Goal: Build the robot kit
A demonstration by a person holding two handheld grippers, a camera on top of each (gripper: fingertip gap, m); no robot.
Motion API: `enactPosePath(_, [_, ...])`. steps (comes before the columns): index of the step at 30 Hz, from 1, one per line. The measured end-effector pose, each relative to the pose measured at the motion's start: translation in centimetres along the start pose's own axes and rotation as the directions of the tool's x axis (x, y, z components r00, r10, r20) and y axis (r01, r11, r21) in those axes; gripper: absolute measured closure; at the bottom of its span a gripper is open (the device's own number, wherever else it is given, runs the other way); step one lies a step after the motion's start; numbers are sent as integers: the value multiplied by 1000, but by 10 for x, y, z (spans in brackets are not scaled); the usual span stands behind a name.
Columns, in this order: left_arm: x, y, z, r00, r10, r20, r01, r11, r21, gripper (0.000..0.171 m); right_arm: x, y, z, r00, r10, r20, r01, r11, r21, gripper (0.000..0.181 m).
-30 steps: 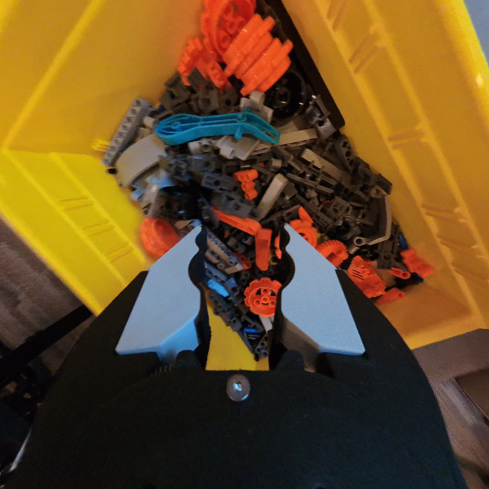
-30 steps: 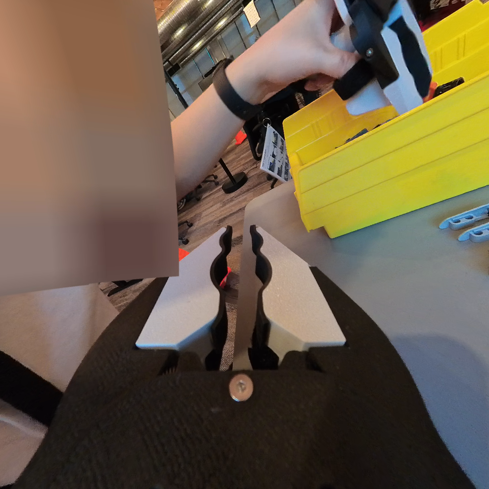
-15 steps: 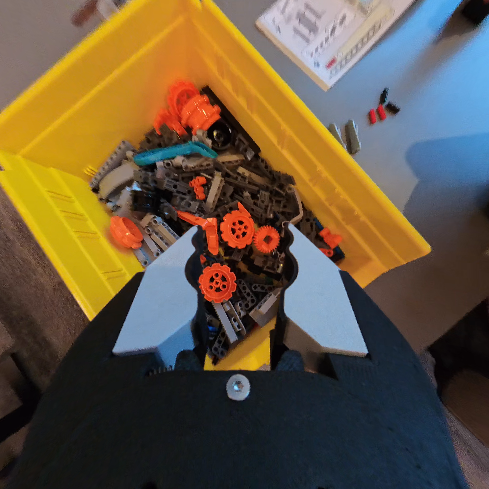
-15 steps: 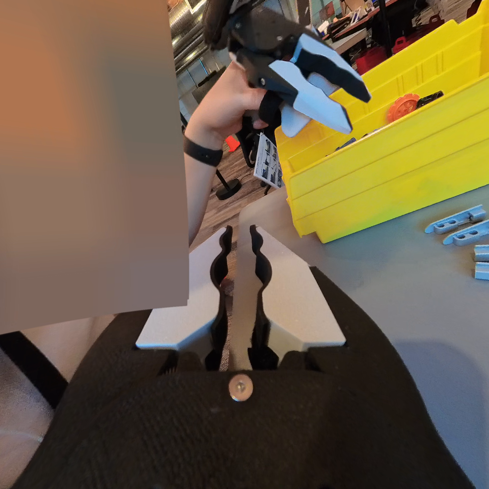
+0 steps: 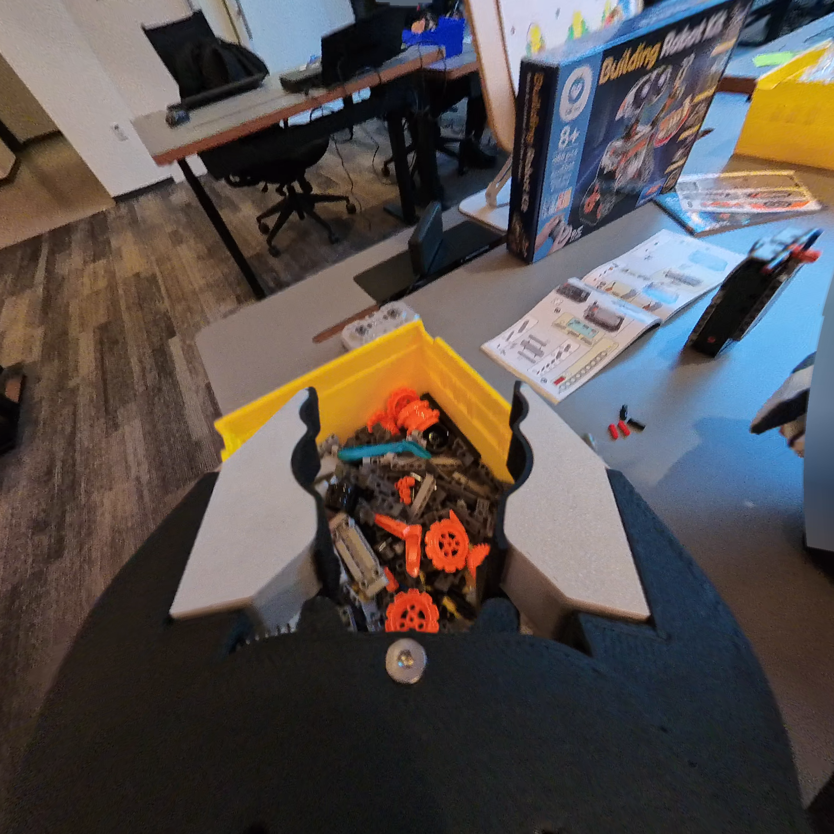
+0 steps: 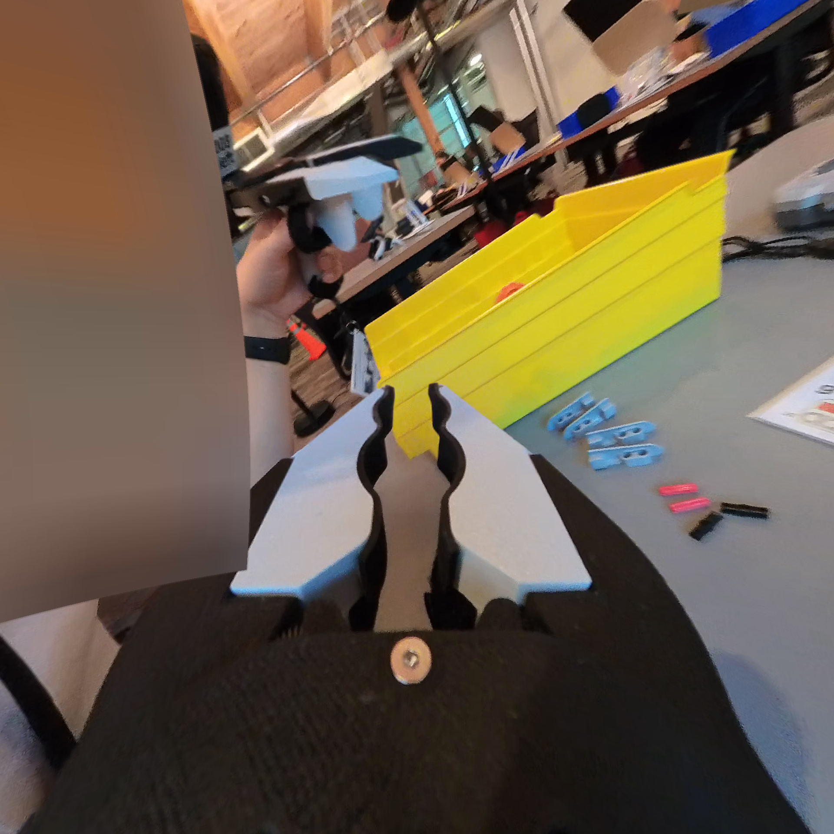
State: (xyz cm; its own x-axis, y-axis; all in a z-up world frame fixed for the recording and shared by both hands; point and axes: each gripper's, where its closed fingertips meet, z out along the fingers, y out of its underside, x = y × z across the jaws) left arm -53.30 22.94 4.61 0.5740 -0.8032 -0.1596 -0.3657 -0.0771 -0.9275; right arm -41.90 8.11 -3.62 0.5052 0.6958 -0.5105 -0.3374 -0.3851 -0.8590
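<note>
Left gripper (image 5: pixel 413 433) hangs high above the yellow bin (image 5: pixel 456 383) of loose building pieces (image 5: pixel 406 510), jaws spread wide, empty. Right gripper (image 6: pixel 410 392) sits low over the table (image 6: pixel 677 609), jaws narrowly parted, empty, bin at 1 o'clock. Any descent should centre over one orange gear (image 5: pixel 447 544). A second ago the left gripper was down among the pieces, narrower.

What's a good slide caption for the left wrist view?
Open left gripper above a yellow bin of orange and grey building pieces.
</note>
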Motion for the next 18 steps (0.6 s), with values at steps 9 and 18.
enactPosePath(9, [-9,29,6,996,91,21,-64,833,-550,113,18,3,-3,997,45,-59,-46,999,-15,162])
enactPosePath(18, [-1,116,-16,981,-106,165,195,416,-888,138,20,8,-1,997,72,-43,-73,997,-33,160])
